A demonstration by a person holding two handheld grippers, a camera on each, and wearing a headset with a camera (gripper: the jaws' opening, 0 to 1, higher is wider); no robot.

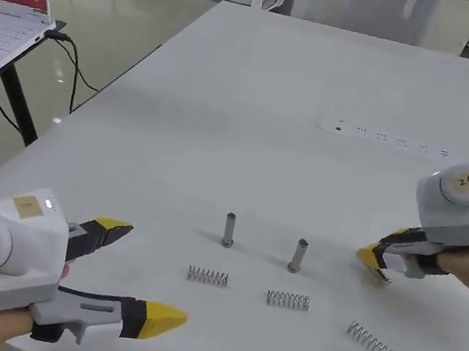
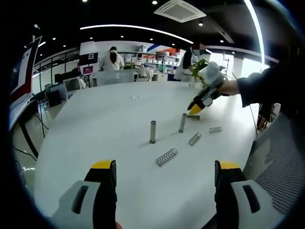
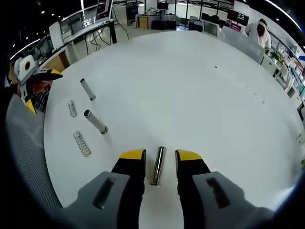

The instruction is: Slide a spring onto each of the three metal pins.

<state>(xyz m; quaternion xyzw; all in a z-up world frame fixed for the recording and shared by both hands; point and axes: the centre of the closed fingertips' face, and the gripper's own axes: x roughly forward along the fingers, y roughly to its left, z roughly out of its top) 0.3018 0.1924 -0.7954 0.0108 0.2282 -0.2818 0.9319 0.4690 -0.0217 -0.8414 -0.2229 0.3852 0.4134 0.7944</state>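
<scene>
In the head view the left tongs (image 1: 139,272) sit at the bottom left, spread wide and holding nothing. The right tongs (image 1: 378,259) are low on the white surface (image 1: 252,116) at the right; from this angle I cannot tell their gap. Between the two stand the first pin (image 1: 229,229) and the second pin (image 1: 297,256), both upright. Just in front of them lie the left spring (image 1: 207,276), the middle spring (image 1: 287,300) and the right spring (image 1: 369,341), each on its side, clear of the pins and of one another.

In the left gripper view the wide tongs point towards the left spring (image 2: 166,156), which lies ahead of the tips, near but untouched.

In the right gripper view the tongs are narrow and straddle the third pin (image 3: 158,165), which lies flat on the surface. A sliver of surface shows on each side of it, so it looks not yet clamped.

The springs look light and thin. They would likely roll, and would squash under a hard pinch, so a gentle hold across the middle coils seems best, leaving an end free. The pin looks stiff and smooth and may slip; mid-shaft seems the safest place to take it.
</scene>
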